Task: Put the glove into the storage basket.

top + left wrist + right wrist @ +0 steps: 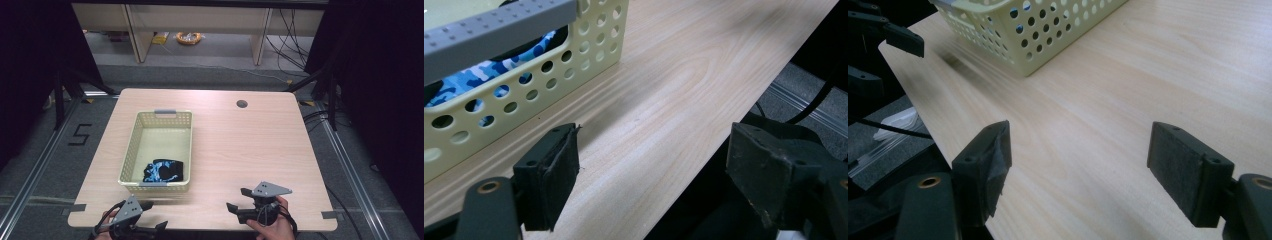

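At the near edge of the tabletop (pixel 240 145), the left hand-held gripper (pixel 150 216) hangs with its jaws wide apart and nothing between them; one jaw lies over the wood, the other past the edge. The right hand-held gripper (pixel 239 199), well to the right of the left one, also has its jaws spread with nothing between them, low over bare wood and pointing left. Just beyond the left hand-held gripper stands the basket (pixel 131 150), its grey-handled near wall close ahead of the jaws. From the right hand-held gripper the basket lies ahead and apart. Inside, against that near wall, lies a blue-and-black cloth (pixel 164 170), seen through the basket's holes in the left gripper view.
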